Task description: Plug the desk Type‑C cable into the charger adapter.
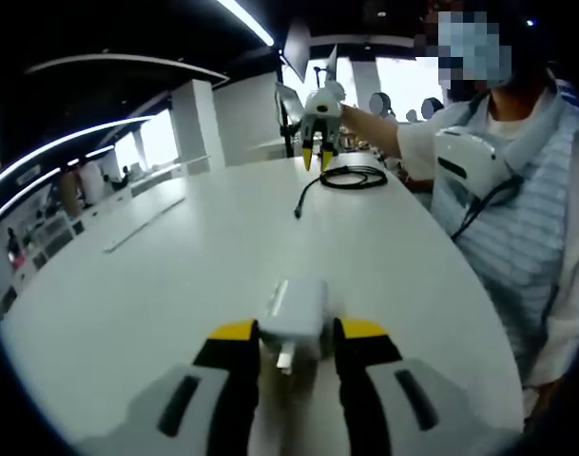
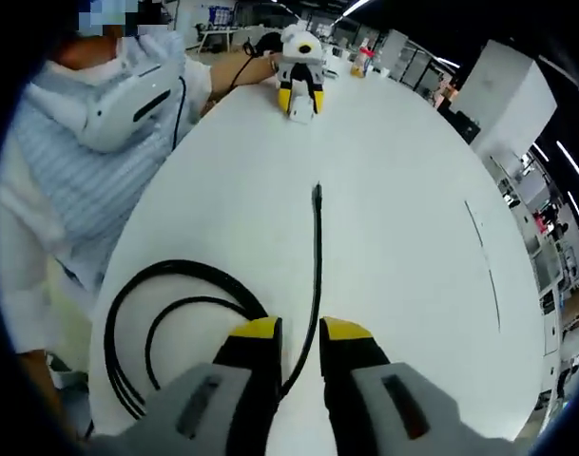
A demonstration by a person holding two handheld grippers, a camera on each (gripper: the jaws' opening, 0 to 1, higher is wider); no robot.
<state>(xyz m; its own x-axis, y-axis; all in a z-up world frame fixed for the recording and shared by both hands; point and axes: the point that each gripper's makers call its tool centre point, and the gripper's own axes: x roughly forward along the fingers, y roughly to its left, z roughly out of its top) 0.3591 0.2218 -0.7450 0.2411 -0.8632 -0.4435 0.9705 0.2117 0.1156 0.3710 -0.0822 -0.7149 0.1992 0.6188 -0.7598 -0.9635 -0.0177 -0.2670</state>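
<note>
In the left gripper view, your left gripper (image 1: 297, 334), with its yellow-tipped black jaws on pale grey bodies, sits low on a broad, smooth white oval table (image 1: 175, 275). Its jaws stand narrow, closed on the sides of a small white boxy plastic charger adapter (image 1: 297, 309) whose metal prongs point back toward the camera. Farther along the table, a coiled thin black Type-C cable (image 1: 351, 177) lies in a matte loop, one straight tail running out to a small plug end. Your right gripper (image 1: 319, 157) stands over the near edge of that coil, a hand and pale sleeve behind it. To the right you stand at the table's edge in a light blue striped shirt (image 1: 517, 218) with a white device hanging at your chest. White pillars (image 1: 196, 123) and bright ceiling light strips (image 1: 246, 19) frame a dim open office.

In the right gripper view, the cable's (image 2: 317, 275) glossy loops curl at the lower left, and its straight run passes between the right gripper's (image 2: 299, 334) yellow tips and stretches ahead to the plug. The jaws stand narrow around it; whether they pinch it cannot be told. At the table's (image 2: 413, 190) far end, the left gripper (image 2: 299, 100) holds the adapter, well apart from the plug. A faint seam marks the tabletop at right.
</note>
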